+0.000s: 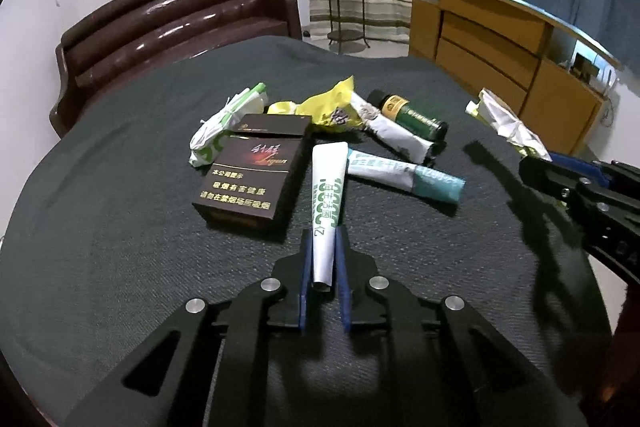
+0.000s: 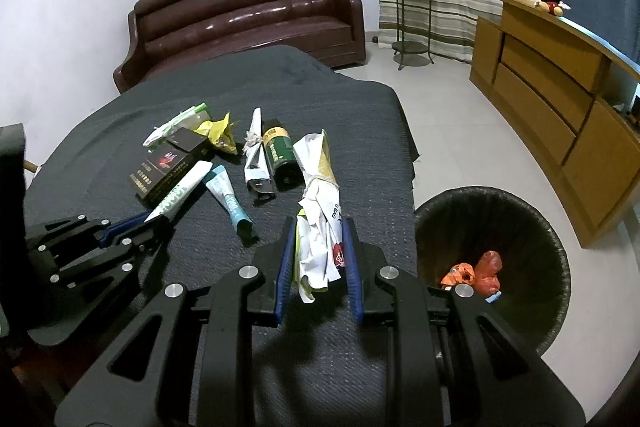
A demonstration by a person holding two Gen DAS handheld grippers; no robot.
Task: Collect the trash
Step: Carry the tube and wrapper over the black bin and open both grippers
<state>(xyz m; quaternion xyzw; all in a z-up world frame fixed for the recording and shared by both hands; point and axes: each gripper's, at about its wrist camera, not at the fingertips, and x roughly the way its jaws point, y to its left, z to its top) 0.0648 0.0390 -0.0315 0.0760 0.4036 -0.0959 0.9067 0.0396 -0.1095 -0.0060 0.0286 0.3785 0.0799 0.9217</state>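
two grippers are closed on trash: the left gripper (image 1: 323, 247) is clamped on the near end of a white-and-green tube (image 1: 327, 203), and the right gripper (image 2: 319, 239) is clamped on a crumpled paper wrapper (image 2: 318, 195). a cigarette box (image 1: 250, 173), a teal tube (image 1: 404, 173) and a green bottle (image 1: 414, 117) are spread just beyond on the dark tablecloth (image 1: 120, 227). a black bin (image 2: 494, 259) holding orange scraps is seen on the floor to the right of the table.

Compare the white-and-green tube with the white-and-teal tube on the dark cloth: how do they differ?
The white-and-green tube is clamped at its near end by the left hand-held gripper; the white-and-teal tube lies free beside it. The green one looks smooth and points away from the camera; the teal one is crumpled and lies crosswise. Both are squeezed-out tubes on the dark cloth.
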